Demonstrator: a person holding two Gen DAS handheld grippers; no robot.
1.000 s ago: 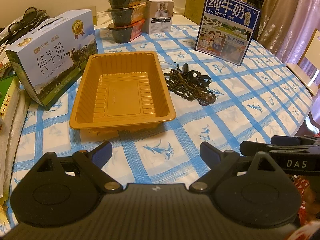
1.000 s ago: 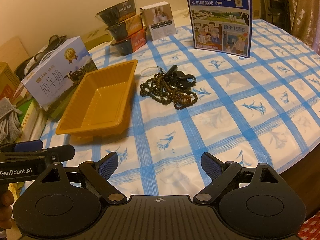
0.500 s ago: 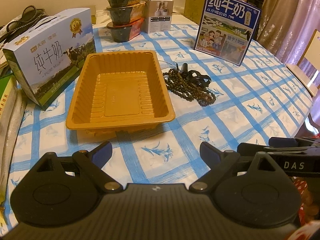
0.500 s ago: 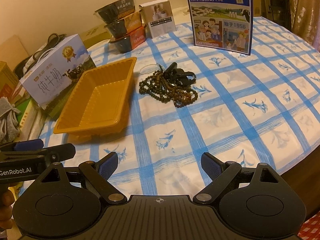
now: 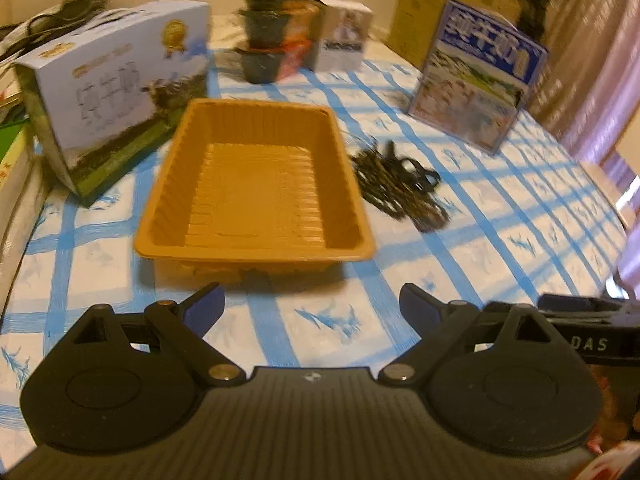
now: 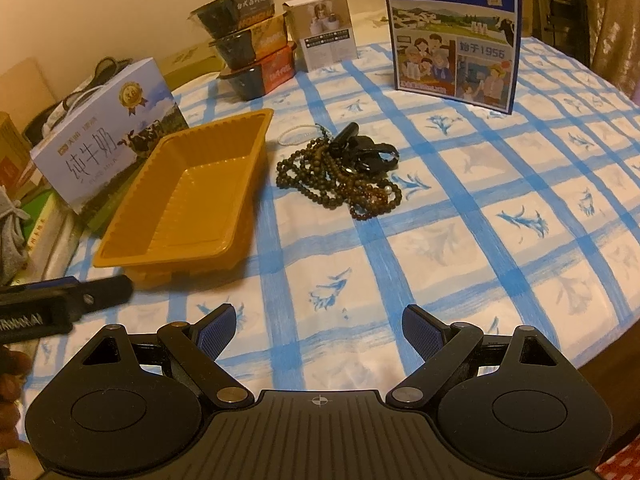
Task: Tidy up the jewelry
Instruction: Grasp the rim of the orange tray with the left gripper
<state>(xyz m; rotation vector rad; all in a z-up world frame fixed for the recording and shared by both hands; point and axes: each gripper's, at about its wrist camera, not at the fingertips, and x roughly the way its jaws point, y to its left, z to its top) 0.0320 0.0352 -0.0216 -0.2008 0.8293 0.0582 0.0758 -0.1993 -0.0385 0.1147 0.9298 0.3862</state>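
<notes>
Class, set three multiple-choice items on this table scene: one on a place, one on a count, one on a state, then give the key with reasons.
1. Where does the tangled pile of dark brown bead strands lie?
A. inside the tray
B. on the cloth beside the tray
C. on a milk box

2. How many dark instant-food bowls are stacked?
A. one
B. three
C. five

3. What state is the orange ribbed plastic tray in?
A. empty
B. full of beads
C. overturned

Key: 1 B, the beads rest on the blue-checked tablecloth to the tray's right. 2 B, three bowls sit one on another. 3 A, its floor shows bare.
</notes>
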